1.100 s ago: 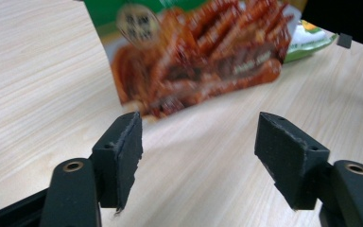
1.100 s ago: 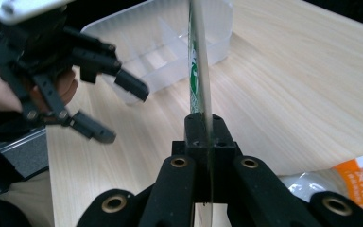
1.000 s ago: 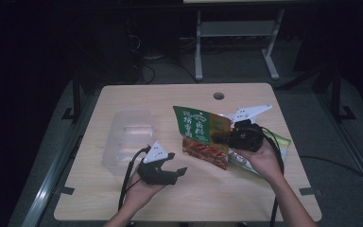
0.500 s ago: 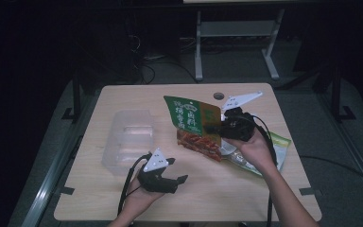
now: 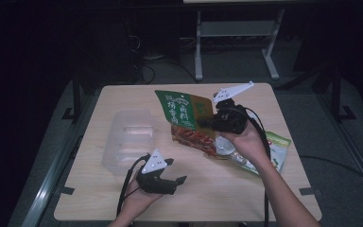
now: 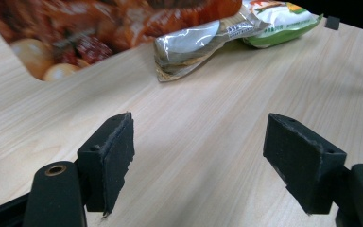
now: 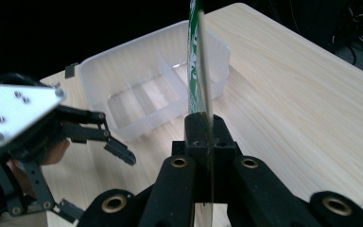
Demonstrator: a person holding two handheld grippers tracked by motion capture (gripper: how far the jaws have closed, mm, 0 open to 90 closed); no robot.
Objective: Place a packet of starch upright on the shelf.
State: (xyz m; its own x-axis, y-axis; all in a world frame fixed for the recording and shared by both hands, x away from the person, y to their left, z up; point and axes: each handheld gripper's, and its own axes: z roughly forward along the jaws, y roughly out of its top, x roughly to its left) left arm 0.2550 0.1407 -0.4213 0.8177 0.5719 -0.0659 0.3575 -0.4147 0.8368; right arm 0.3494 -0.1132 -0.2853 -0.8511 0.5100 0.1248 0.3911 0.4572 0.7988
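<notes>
Green snack pouch [image 5: 185,113] bears pale Chinese characters, unreadable.

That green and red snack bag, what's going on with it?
A person is working at a wooden table with a claw in each hand. The right claw is clamped shut on the edge of the green and red snack bag, holding it up off the table near a clear plastic box. The left claw is open and holds nothing. More packets lie on the table.

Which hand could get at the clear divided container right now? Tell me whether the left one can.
Probably yes: the left hand-held gripper stands open and empty beside the clear container, with bare table between.
</notes>
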